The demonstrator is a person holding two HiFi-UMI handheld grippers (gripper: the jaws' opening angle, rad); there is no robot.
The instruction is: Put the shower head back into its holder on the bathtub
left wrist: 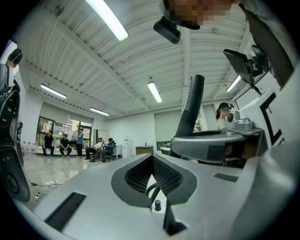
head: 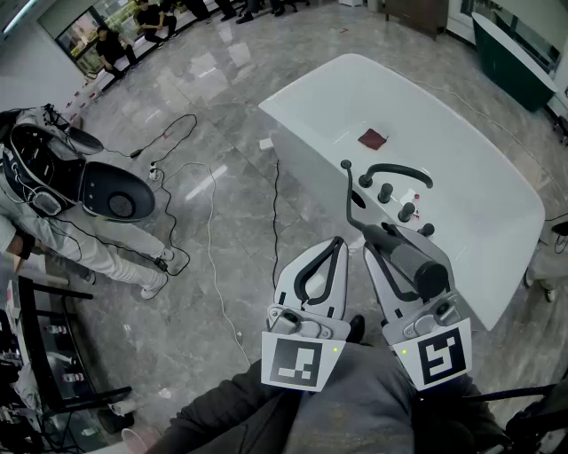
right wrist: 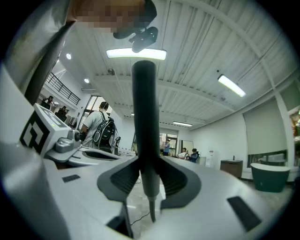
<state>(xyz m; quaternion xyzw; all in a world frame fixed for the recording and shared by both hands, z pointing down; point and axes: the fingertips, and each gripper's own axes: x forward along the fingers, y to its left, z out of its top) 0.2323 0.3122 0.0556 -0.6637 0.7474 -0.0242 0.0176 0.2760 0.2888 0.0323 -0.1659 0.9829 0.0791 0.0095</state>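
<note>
A white bathtub (head: 461,186) stands ahead on the right. On its near rim sit a dark faucet spout (head: 401,171) and knobs (head: 406,211). My right gripper (head: 395,239) is shut on the dark shower head (head: 419,263), whose thick handle lies between the jaws in the head view. In the right gripper view the shower head (right wrist: 144,126) rises upright between the pads (right wrist: 176,180). A thin black hose (head: 351,199) runs from it toward the tub rim. My left gripper (head: 336,242) hangs beside it, shut with nothing in it; its pads (left wrist: 166,173) meet.
A person in grey with a backpack rig (head: 98,191) stands at the left, with cables (head: 209,222) trailing over the marble floor. A small reddish item (head: 372,137) lies in the tub. Seated people (head: 133,27) are far back. A dark green tub (head: 515,53) is top right.
</note>
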